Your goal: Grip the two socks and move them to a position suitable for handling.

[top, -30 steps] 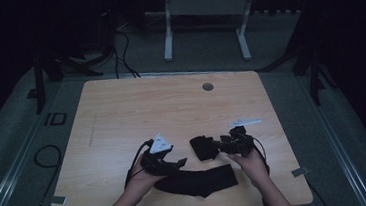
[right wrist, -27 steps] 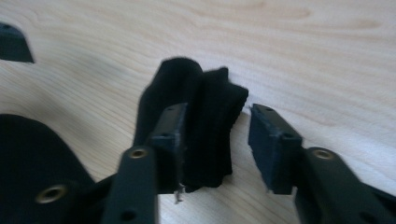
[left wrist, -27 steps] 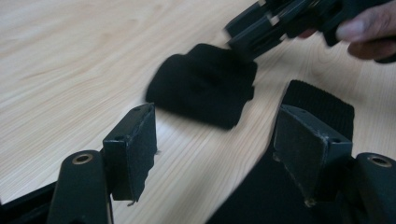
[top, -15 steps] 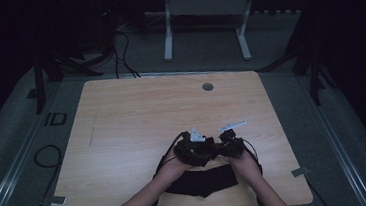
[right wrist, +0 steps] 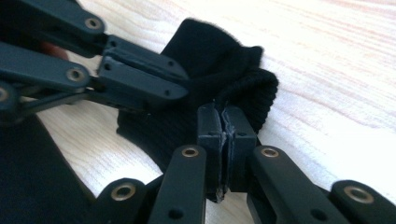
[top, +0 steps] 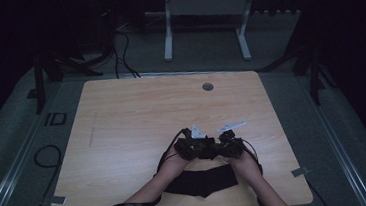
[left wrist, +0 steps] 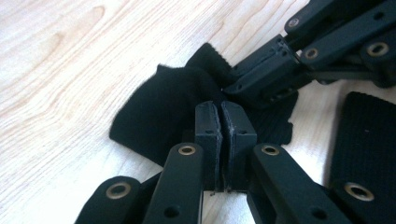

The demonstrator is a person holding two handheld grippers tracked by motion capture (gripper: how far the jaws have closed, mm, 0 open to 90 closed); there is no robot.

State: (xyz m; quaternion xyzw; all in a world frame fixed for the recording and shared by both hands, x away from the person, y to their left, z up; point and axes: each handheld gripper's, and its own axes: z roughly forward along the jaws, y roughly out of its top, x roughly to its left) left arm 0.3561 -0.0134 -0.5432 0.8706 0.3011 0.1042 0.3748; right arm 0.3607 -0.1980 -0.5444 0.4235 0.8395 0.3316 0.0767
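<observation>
A small black knitted sock (left wrist: pixel 161 107) (right wrist: pixel 219 51) lies bunched on the wooden table (top: pixel 137 117). My left gripper (left wrist: pixel 220 109) is shut on its edge, and my right gripper (right wrist: pixel 226 114) is shut on the ribbed cuff beside it. The two grippers meet tip to tip near the table's front middle, left gripper (top: pixel 188 145), right gripper (top: pixel 229 144). In each gripper view the other gripper's jaws clamp the same sock from the opposite side. A second, larger black cloth (top: pixel 200 181) lies flat on the table just in front of the hands.
A round grommet hole (top: pixel 207 87) sits near the table's far edge. Beyond it stands a white metal table frame (top: pixel 203 11) on the dark floor. Cables (top: pixel 45 155) trail at the left of the table.
Both hands have come together from apart: the left gripper moved right, the right slightly left, and both are now clamped on the small sock.
</observation>
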